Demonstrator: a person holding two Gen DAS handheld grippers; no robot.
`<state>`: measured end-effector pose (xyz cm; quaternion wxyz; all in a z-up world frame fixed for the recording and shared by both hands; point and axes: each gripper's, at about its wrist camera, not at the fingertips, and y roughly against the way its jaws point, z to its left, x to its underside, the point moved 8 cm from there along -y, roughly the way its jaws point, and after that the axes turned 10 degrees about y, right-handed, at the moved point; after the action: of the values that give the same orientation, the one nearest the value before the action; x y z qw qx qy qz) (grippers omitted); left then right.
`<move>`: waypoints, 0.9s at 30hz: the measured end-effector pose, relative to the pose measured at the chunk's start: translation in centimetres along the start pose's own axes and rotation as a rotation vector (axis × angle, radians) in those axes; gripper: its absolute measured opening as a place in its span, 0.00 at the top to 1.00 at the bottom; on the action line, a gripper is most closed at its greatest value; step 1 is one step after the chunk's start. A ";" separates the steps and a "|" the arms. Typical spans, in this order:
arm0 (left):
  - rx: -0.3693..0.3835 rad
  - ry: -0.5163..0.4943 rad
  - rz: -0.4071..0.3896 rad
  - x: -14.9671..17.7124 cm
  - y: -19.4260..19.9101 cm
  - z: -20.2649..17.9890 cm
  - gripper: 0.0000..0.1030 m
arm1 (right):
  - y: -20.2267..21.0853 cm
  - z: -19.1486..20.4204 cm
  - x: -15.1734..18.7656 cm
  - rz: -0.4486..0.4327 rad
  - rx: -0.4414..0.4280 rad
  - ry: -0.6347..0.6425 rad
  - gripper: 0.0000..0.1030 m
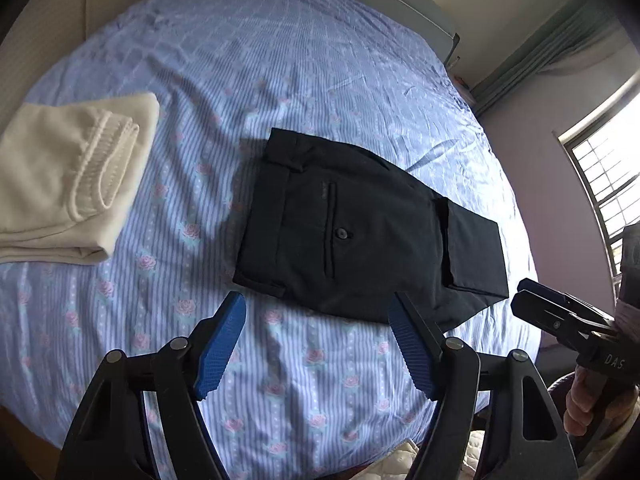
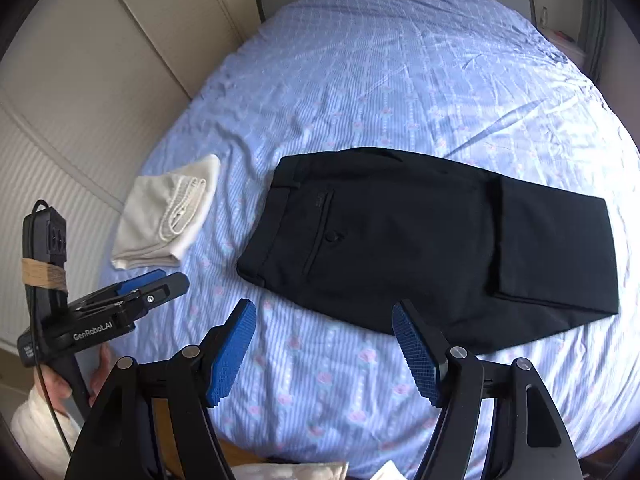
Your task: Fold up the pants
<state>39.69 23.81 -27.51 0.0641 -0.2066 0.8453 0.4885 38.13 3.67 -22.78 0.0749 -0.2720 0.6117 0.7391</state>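
Pants (image 2: 420, 248) dark, smooth, folded rectangular; striped floral sheet (image 2: 400, 80) wrinkled.

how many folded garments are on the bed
2. The black pants lie folded mid-bed, just ahead of both claws. The cream garment lies folded to their left, apart from them, near the bed's left edge. Nothing else shows on the sheet.

"GenRobot.AI" on the left claw's (image 2: 154, 286) body; "DAS" on the right claw's (image 1: 532, 300) body.
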 end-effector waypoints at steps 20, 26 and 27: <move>0.260 0.331 0.248 0.2 -13.3 9.1 0.45 | -12.0 4.0 -0.2 0.310 0.088 0.127 0.30; 0.351 0.357 0.300 -1.0 -15.7 9.2 0.57 | -12.9 4.5 -0.2 0.339 0.077 0.135 0.30; 0.351 0.343 0.307 -1.3 -16.0 9.0 0.62 | -13.1 4.6 -0.3 0.339 0.077 0.138 0.30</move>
<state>46.59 24.84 -44.49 -0.1195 -0.1414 0.9369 0.2966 42.76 11.20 -33.44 -0.0824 -0.2119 0.6804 0.6967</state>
